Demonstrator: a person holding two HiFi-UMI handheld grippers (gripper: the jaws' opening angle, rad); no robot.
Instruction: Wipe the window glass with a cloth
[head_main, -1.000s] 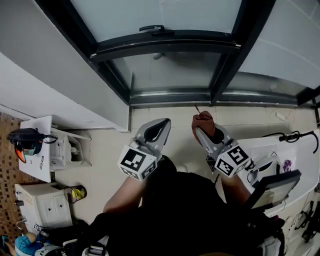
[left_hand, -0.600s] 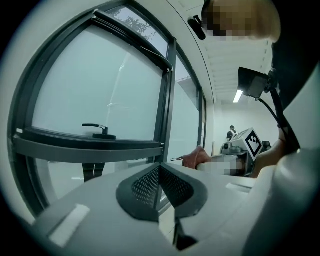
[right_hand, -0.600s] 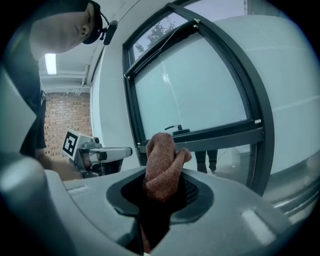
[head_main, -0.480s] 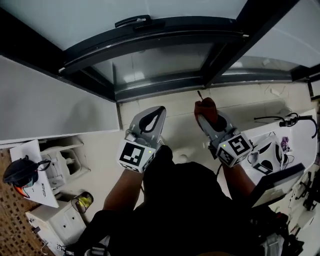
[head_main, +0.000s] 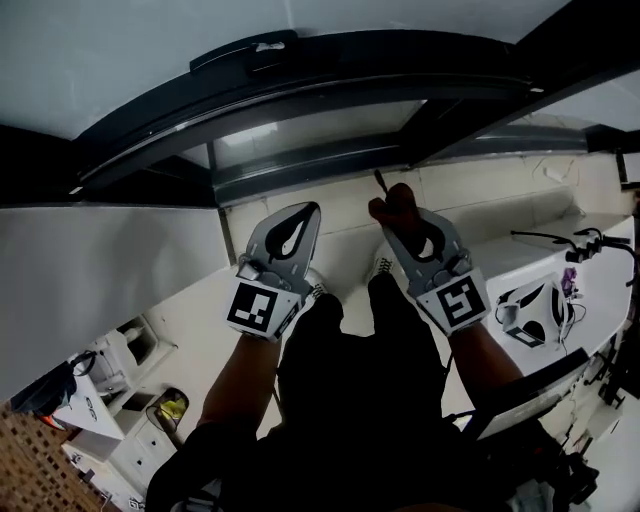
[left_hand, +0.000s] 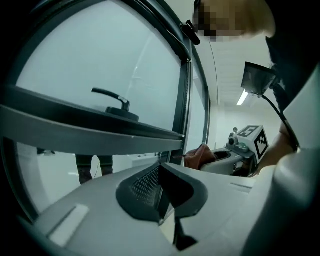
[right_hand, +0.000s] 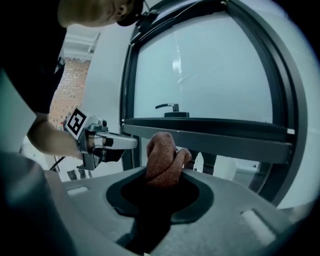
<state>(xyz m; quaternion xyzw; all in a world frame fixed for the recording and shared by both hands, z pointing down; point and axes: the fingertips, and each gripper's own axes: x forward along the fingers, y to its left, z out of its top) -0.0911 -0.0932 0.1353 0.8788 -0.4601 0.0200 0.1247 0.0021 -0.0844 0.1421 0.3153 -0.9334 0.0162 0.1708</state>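
Right gripper (right_hand: 160, 186) clamps cloth (right_hand: 161, 157); left gripper (left_hand: 161, 194) pinched together, empty. Looks like approach: next, cloth must meet glass (right_hand: 200, 65), upper centre.

The cloth (right_hand: 161, 161) was a rough, knitted fabric. The window glass (right_hand: 210, 70) looked smooth and glossy, and its frame (right_hand: 200, 131) was smooth, half-matt metal. The left gripper (left_hand: 161, 172) had matt plastic fingers (left_hand: 95, 202) with a fine grid pad.
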